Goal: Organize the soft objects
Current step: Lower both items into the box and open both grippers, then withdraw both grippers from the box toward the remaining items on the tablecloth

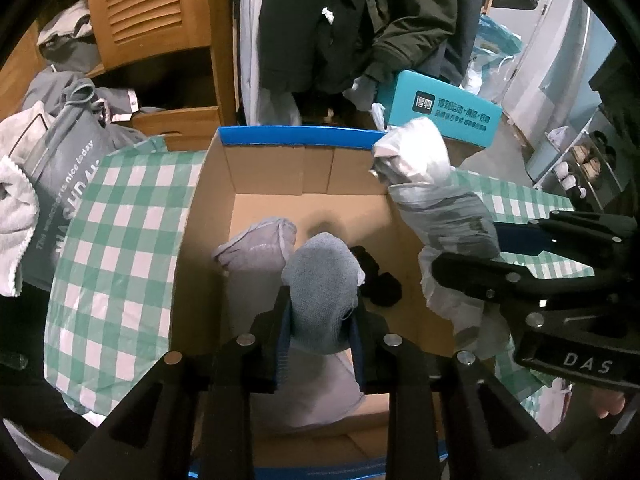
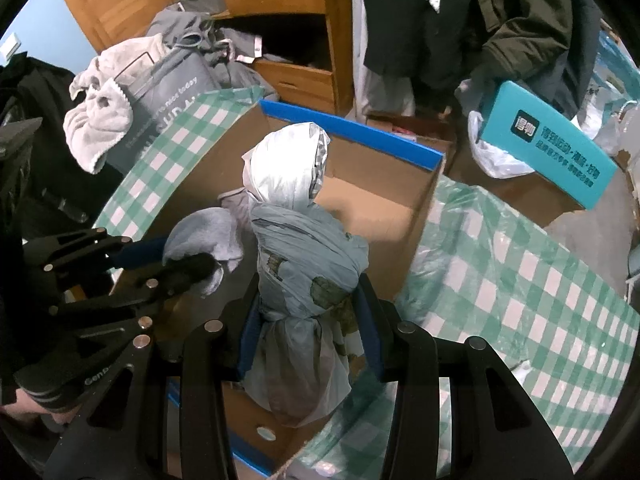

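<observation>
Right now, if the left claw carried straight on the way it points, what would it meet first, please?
Probably the pale grey cloth lying on the cardboard box floor, just beyond the blue-grey sock the left claw grips; depth is uncertain, so it could reach bare floor instead.

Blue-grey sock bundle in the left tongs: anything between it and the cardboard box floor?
Partly. The blue-grey sock bundle hangs above the open cardboard box; a pale lilac fabric bundle and a black fabric item already lie below. Bare floor shows farther in.

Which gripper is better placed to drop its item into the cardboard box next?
Left. The left gripper holds its grey sock over the box floor; the right gripper holds its bundle nearer the box wall.
</observation>
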Motion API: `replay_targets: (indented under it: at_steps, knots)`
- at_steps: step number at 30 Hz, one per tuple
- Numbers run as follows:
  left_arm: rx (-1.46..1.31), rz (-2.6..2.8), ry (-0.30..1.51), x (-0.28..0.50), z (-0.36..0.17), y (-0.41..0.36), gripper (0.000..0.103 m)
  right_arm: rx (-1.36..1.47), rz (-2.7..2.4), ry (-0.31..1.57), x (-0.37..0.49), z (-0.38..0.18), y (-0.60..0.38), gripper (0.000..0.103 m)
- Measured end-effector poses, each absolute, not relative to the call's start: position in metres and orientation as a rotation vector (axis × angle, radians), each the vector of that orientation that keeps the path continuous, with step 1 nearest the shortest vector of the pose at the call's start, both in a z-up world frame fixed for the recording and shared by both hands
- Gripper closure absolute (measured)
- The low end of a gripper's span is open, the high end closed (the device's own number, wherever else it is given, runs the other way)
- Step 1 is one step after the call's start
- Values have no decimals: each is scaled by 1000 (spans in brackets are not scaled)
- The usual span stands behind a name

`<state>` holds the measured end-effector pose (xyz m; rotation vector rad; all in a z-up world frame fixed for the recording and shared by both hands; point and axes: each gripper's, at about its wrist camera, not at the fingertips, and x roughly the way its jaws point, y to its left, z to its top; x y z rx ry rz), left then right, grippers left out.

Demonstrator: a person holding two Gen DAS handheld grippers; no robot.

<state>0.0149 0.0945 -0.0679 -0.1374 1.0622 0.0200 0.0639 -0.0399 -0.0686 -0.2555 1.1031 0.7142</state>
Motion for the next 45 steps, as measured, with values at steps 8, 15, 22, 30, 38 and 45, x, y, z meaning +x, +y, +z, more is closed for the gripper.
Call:
replay_targets:
  at_steps: [8,15,22,30,38,45]
  knots:
    - [-107,52,1060,13,-65,93,44,-246,697,1125,68,-76,-44,56]
    - [-116,53,1063,14,-64,93,41,-230,685,1113,68,-71,-52,44]
    - [-127,24,1056,12,-59,82,38,-235,679,1091,65,-64,-61,36]
    - [-102,-6,1040,12,-52,67,38,-210,660,1070,64,-55,-81,36]
    - [-89,-15,1049,16,-52,56,38,-198,623,1057,64,-49,-107,36]
    - [-60,-45,1061,19,-53,36,34,-175,588,1058,65,-48,-131,35]
